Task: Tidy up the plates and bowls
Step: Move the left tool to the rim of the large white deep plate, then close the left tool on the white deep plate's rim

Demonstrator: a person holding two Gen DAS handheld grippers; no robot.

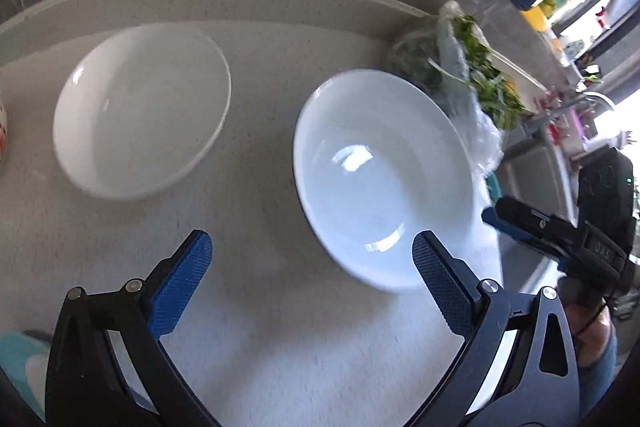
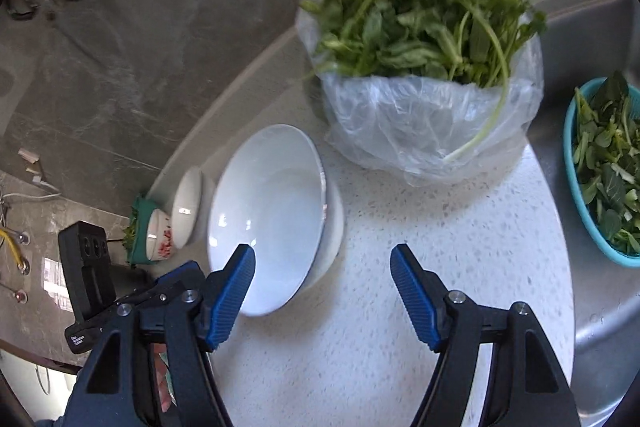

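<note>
**Two white bowls on the counter, both grippers empty and lining up**

Two glossy white dishes sit on the speckled countertop [image 1: 280,347] in the left wrist view. The far one [image 1: 142,109] is a shallow, wide bowl over to the left; the nearer bowl [image 1: 382,179] is deeper, smooth glazed ceramic with window glare on its base. The left gripper [image 1: 312,283] hangs over bare counter with its jaws spread wide and nothing between them; its right blue ribbed pad [image 1: 440,287] overlaps the nearer bowl's rim in the picture, though contact can't be confirmed. A crinkly plastic bag of greens [image 1: 472,75] lies just behind that bowl. The right gripper [image 1: 520,227] shows at the edge.

In the right wrist view, the right gripper [image 2: 322,287] is partly open and also holding nothing. The nearer bowl [image 2: 272,215] appears to sit nested on another dish beneath it. A small patterned cup [image 2: 160,241] stands past the far bowl [image 2: 188,205], and a teal basket [image 2: 592,187] of leaves sits in the steel sink [image 2: 600,307].

Looks like the approach stage: nothing is picked up yet. The next move probably calls for pinching a thin slick rim squarely, since glazed ceramic could slip.
</note>
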